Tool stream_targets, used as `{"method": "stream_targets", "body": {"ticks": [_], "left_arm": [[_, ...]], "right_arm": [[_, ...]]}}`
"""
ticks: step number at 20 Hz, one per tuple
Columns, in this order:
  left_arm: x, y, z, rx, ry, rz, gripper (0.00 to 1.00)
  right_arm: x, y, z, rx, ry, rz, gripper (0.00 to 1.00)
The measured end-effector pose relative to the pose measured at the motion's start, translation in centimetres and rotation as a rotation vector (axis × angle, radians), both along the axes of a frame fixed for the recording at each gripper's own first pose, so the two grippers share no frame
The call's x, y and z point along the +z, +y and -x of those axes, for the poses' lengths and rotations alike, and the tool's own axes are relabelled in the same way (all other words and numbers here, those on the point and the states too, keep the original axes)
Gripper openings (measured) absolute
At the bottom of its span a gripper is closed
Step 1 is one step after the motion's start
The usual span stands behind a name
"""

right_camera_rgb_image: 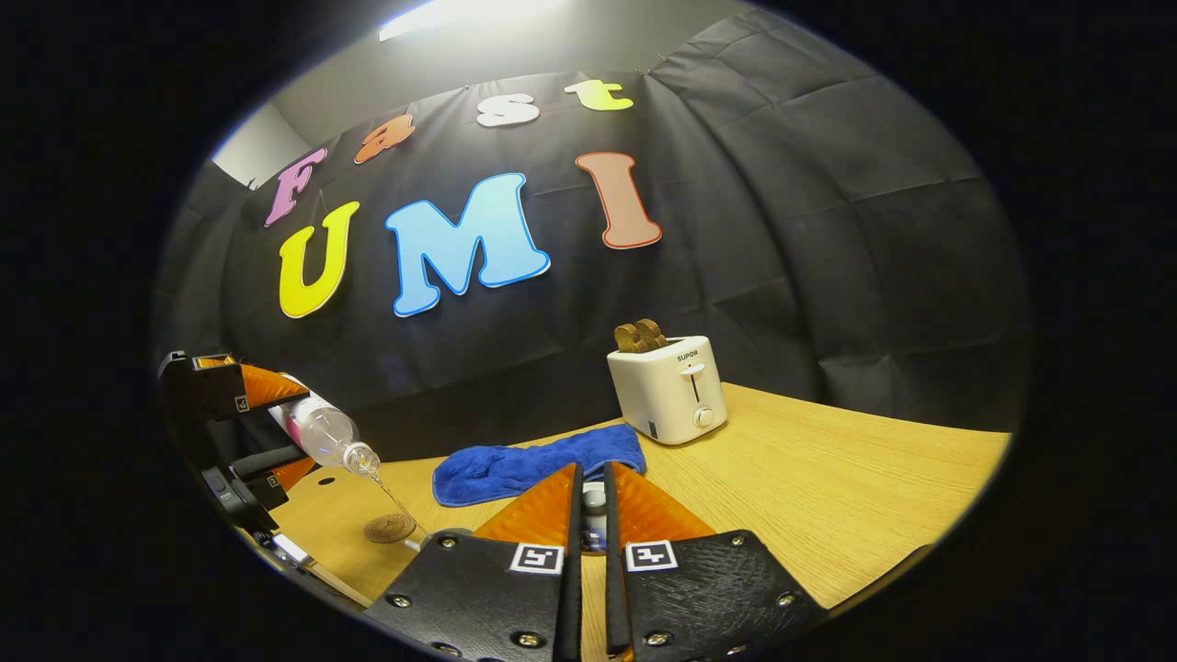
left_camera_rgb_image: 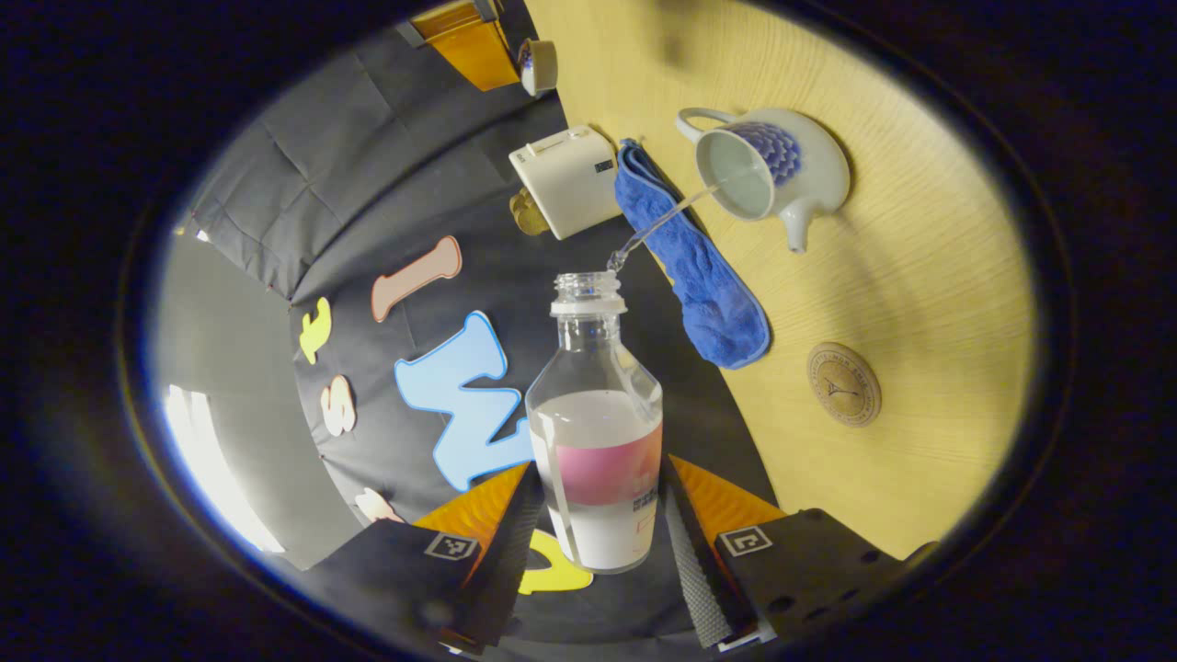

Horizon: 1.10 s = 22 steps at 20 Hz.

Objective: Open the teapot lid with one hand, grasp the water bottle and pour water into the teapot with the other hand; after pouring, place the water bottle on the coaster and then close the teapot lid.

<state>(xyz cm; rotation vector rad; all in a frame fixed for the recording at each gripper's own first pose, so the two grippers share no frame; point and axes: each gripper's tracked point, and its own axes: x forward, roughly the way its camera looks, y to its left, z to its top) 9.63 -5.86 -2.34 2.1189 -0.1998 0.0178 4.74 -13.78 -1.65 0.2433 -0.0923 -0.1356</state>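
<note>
Pouring from 1 water bottle (left_camera_rgb_image: 599, 432) clamped in left gripper (left_camera_rgb_image: 599, 529) into 1 teapot (left_camera_rgb_image: 768, 170), right gripper (right_camera_rgb_image: 593, 515) nipping lid (right_camera_rgb_image: 594, 517), 1 coaster (left_camera_rgb_image: 843, 383).

White toaster (right_camera_rgb_image: 669, 391) holding toast (right_camera_rgb_image: 640, 336), blue towel (right_camera_rgb_image: 538, 464) beside it, wooden table (right_camera_rgb_image: 828, 496)

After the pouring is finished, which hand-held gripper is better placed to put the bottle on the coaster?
Left, most likely. The left hand-held gripper already clamps the bottle, which is tipped and streaming water into the open teapot. The coaster lies bare on the table nearby. The right hand-held gripper appears occupied pinching the lid.
</note>
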Motion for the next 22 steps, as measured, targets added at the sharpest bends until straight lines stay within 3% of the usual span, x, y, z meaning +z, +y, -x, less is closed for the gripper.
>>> {"method": "stream_targets", "body": {"ticks": [22], "left_arm": [[0.8,-1.5,0.1,-0.022,-0.017,-0.168,0.87]], "right_arm": [[0.2,0.1,0.2,0.024,-0.01,-0.032,0.1]]}}
